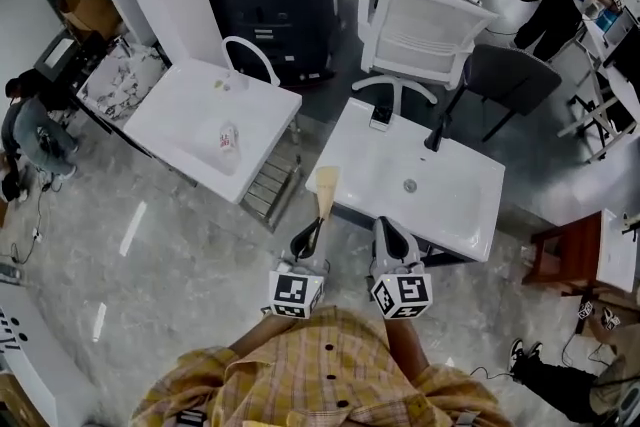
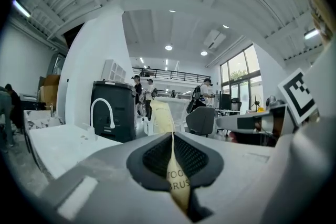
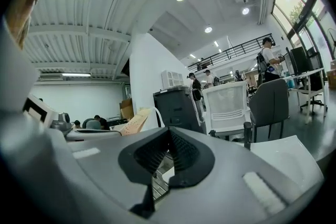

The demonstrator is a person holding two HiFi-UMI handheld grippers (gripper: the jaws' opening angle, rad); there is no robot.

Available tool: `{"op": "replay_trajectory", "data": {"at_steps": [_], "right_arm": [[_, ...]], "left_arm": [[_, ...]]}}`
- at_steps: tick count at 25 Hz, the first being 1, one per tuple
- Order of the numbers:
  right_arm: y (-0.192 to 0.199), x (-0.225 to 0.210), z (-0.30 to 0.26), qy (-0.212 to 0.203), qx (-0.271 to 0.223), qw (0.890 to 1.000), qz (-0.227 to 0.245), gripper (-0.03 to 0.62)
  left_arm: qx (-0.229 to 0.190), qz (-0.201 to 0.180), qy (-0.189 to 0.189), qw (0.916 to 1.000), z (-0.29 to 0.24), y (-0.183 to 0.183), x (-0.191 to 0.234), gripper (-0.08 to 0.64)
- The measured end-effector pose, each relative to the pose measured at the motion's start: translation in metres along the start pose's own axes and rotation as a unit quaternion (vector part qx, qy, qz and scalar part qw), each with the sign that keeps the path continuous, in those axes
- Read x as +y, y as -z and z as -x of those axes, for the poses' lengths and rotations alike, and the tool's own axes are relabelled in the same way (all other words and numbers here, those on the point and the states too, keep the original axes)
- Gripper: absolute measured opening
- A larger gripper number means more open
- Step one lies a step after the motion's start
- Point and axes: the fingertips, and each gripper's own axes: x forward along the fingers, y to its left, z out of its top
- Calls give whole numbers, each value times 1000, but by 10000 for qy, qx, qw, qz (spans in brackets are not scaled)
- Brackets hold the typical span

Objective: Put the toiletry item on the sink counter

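- the left gripper (image 1: 312, 233) has its jaws clamped on a pale yellow flat paper toothbrush packet (image 1: 325, 185), which sticks out past the jaw tips.
- in the head view, the packet's far end shows at the near left corner of the white rectangular sink counter (image 1: 470, 215).
- the right gripper (image 1: 388, 230) has its jaws closed together, with nothing between them.

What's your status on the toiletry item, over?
Left gripper shut on toothbrush packet. Right gripper shut, empty. Packet not yet on sink counter; phone, faucet at far edge.
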Motion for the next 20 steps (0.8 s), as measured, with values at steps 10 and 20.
{"op": "replay_trajectory", "data": {"at_steps": [10, 20], "right_arm": [[0, -6, -85, 454, 59, 9989, -92, 0], [9, -12, -112, 574, 258, 9980, -108, 0]], "left_arm": [[213, -98, 519, 9984, -64, 0, 62, 9], [386, 32, 632, 9973, -90, 9, 82, 9]]}}
